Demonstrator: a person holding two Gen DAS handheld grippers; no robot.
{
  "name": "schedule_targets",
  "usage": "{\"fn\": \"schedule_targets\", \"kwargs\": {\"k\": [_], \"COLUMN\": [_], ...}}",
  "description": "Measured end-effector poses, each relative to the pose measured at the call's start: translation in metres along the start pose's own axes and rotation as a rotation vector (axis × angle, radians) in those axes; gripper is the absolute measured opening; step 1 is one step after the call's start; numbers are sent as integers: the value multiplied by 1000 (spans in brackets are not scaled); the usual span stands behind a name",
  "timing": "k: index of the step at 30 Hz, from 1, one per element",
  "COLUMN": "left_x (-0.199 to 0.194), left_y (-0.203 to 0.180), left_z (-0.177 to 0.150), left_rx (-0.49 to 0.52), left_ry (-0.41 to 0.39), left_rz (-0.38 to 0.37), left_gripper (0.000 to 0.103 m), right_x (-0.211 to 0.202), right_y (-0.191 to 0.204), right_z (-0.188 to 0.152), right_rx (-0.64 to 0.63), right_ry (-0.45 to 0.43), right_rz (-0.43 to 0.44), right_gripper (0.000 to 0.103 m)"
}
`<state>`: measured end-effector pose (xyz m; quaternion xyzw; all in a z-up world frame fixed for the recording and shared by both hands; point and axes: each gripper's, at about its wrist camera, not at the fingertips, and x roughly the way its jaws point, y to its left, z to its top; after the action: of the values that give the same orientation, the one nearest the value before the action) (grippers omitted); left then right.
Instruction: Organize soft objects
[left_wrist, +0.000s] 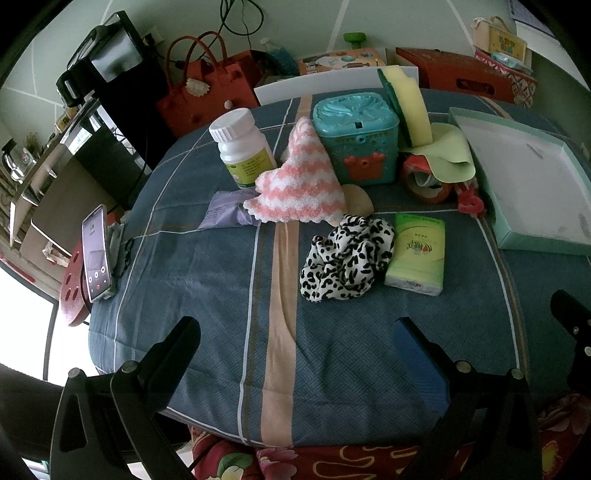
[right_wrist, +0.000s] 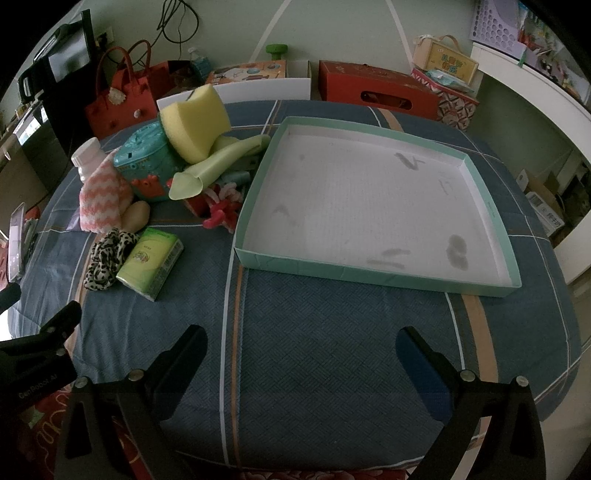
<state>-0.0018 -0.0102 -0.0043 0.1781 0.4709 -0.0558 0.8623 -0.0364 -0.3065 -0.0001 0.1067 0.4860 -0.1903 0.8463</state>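
Observation:
A pink-and-white knitted cloth (left_wrist: 295, 181) (right_wrist: 101, 201) leans on a teal toy box (left_wrist: 356, 136) (right_wrist: 147, 166). A black-and-white spotted scrunchie (left_wrist: 345, 258) (right_wrist: 107, 256) lies beside a green tissue pack (left_wrist: 415, 254) (right_wrist: 149, 260). A yellow sponge (left_wrist: 410, 107) (right_wrist: 195, 122) rests on the box over a light green cloth (left_wrist: 448, 158) (right_wrist: 214, 166). A shallow green-rimmed tray (right_wrist: 369, 273) (left_wrist: 532, 243) lies empty. My left gripper (left_wrist: 295, 332) is open above the cloth's near edge. My right gripper (right_wrist: 301, 343) is open in front of the tray.
A white pill bottle (left_wrist: 242, 147), a purple packet (left_wrist: 225, 212), a tape roll (left_wrist: 428, 181) and a red-pink rope toy (right_wrist: 219, 210) sit among the pile. A phone (left_wrist: 96, 254) stands at the table's left edge. Red bags and boxes (right_wrist: 376, 92) line the wall behind.

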Motion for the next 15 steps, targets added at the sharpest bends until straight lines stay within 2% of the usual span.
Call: {"fn": "schedule_targets", "kwargs": {"k": [15], "left_x": [0], "left_y": [-1], "left_z": [1], "left_rx": [2], "left_ry": [2], "left_rz": [-1], "left_gripper": [103], "right_x": [-1], "right_y": [0], "right_z": [0], "right_rx": [-1], "right_ry": [0], "right_rz": [-1], "right_gripper": [103]}}
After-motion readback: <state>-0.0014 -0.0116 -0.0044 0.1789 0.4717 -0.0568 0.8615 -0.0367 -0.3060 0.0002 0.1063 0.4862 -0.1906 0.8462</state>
